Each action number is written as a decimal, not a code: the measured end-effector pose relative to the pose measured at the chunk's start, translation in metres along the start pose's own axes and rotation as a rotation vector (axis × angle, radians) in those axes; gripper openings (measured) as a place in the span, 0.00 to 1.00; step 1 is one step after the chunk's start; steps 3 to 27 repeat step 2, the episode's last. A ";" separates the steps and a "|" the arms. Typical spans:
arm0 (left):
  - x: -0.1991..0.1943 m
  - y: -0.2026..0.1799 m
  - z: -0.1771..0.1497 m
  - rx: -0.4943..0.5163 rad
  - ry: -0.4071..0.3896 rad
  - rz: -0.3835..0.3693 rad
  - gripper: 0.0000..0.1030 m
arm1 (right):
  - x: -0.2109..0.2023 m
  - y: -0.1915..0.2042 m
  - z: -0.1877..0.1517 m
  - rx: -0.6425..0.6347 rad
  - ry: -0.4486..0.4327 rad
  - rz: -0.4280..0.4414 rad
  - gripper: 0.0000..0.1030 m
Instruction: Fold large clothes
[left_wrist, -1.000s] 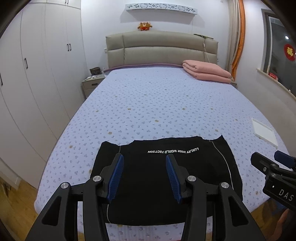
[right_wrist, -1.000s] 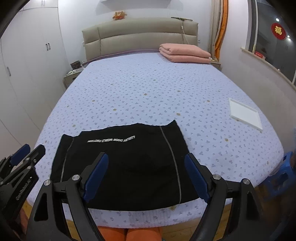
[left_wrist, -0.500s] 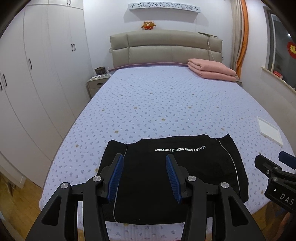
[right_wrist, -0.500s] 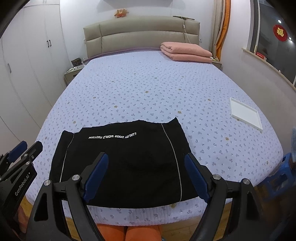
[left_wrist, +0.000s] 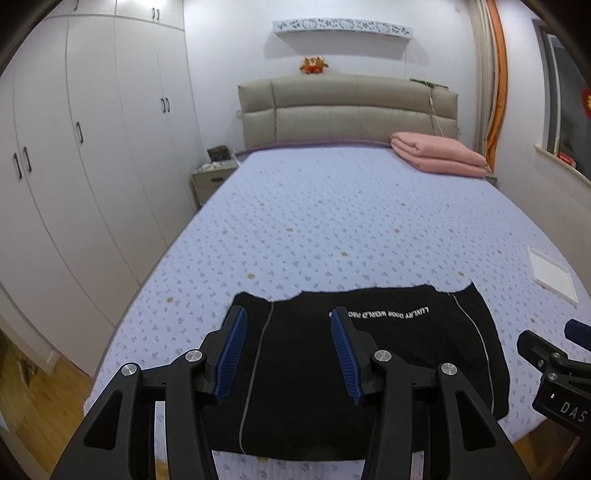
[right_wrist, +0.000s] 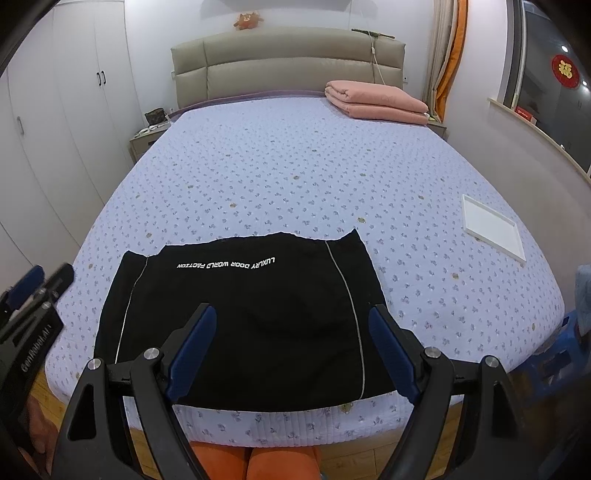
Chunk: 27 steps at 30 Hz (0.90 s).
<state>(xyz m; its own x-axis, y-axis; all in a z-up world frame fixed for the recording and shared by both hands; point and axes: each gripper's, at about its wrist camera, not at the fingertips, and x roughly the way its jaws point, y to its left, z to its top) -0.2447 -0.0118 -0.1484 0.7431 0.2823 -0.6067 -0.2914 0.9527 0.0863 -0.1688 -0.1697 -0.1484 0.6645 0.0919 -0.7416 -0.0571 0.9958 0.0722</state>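
The black garment (right_wrist: 240, 325) lies folded flat on the bed (right_wrist: 295, 177), just beyond and below both tongs. The left gripper (left_wrist: 288, 354) stands half-open and empty, the right gripper (right_wrist: 291, 347) wide and empty. The next fold probably wants both pinching matching near corners evenly.

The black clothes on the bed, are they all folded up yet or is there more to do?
Looks nearly done, maybe finished. The black garment lies flat as a neat rectangle near the foot of the bed, with its white lettering on top. Nothing is in hand: the left gripper and right gripper are both open above it, holding no cloth. What may be left is one more fold, but I can't tell if one is planned.
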 end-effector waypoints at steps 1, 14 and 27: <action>0.000 0.000 0.000 0.003 -0.003 0.007 0.48 | 0.001 -0.001 0.000 0.000 0.001 -0.001 0.83; 0.000 0.000 0.001 0.005 -0.002 0.011 0.48 | 0.002 -0.002 0.001 0.000 0.002 -0.001 0.83; 0.000 0.000 0.001 0.005 -0.002 0.011 0.48 | 0.002 -0.002 0.001 0.000 0.002 -0.001 0.83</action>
